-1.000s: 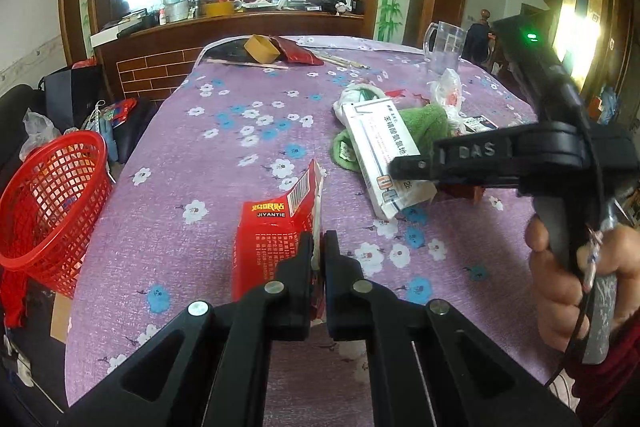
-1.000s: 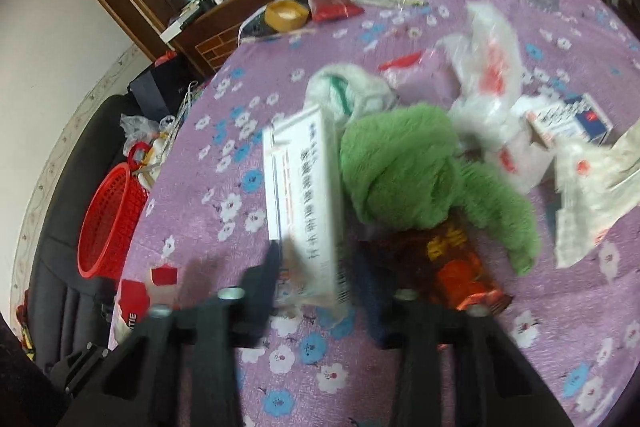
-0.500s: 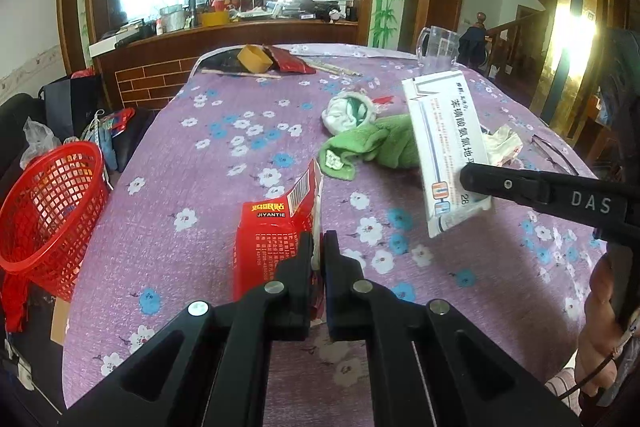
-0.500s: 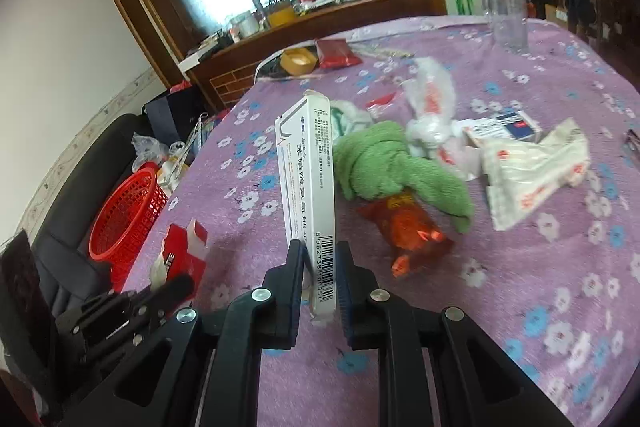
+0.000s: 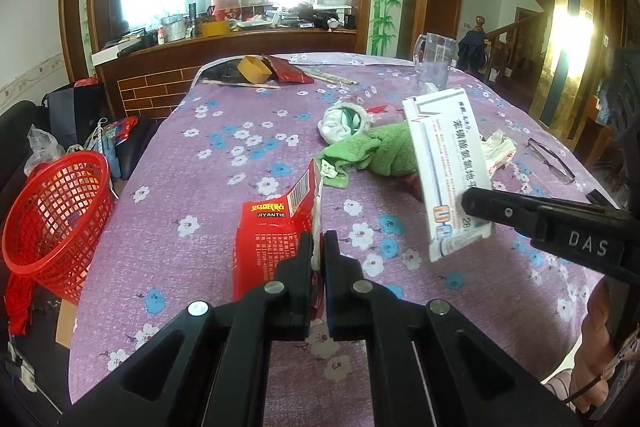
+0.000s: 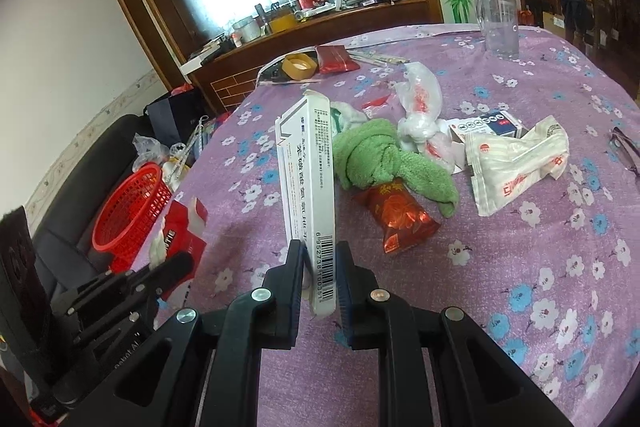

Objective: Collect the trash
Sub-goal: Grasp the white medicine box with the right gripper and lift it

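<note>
My left gripper point(image 5: 319, 247) is shut on a torn red carton point(image 5: 276, 227) held just above the purple flowered tablecloth point(image 5: 192, 195); the same red carton point(image 6: 182, 235) shows at the left of the right wrist view. Lifted off the table, a long white medicine box point(image 6: 310, 183) stands on end with my right gripper point(image 6: 320, 267) shut on its barcode end. That white box point(image 5: 448, 167) and the right gripper's finger point(image 5: 520, 213) appear at the right of the left wrist view. A red mesh basket point(image 5: 56, 219) sits beyond the table's left edge.
Left on the cloth are a green towel point(image 6: 384, 159), a red foil packet point(image 6: 396, 219), knotted white plastic bags point(image 6: 420, 111), a white wrapper point(image 6: 516, 167), a small blue-and-white box point(image 6: 488, 125), glasses point(image 6: 624, 151), a clear mug point(image 6: 498, 23) and a tape roll point(image 6: 298, 66).
The right gripper closed on the white box and lifted it off the table, drawing it back toward the near edge. The left gripper and its red carton stayed put.
</note>
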{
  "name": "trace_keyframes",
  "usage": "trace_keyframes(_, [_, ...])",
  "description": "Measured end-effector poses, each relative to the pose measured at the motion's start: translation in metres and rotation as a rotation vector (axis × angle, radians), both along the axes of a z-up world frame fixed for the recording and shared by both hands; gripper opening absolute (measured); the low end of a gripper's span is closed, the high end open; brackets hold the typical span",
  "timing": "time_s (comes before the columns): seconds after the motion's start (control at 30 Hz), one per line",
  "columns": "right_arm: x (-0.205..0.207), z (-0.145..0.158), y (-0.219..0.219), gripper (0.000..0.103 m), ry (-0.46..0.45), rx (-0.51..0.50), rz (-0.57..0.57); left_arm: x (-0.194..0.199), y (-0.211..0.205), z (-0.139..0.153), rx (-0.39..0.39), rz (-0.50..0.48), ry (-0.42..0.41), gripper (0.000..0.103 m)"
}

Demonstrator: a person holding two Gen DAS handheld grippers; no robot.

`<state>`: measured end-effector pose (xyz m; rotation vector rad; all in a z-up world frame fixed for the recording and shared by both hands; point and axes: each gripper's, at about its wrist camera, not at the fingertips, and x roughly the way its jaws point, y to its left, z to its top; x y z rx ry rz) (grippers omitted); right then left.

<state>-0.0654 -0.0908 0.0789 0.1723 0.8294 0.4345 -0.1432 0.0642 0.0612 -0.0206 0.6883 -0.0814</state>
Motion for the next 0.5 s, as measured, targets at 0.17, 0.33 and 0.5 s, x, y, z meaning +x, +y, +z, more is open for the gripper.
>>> trace_keyframes(0.17, [-0.008,0.002,-0.002,0.018,-0.035,-0.052,-0.028,-0.001,-0.001,0.0,0.005,0.004,0.0,0.005])
trace_keyframes(0.33, [-0.021,0.009,-0.001,0.018,-0.121,-0.165,-0.081,-0.004,-0.003,0.0,0.017,0.015,-0.007,0.005])
trace_keyframes(0.5, [-0.03,0.013,-0.003,0.018,-0.175,-0.234,-0.119,-0.007,-0.005,0.002,0.02,0.023,-0.014,0.005])
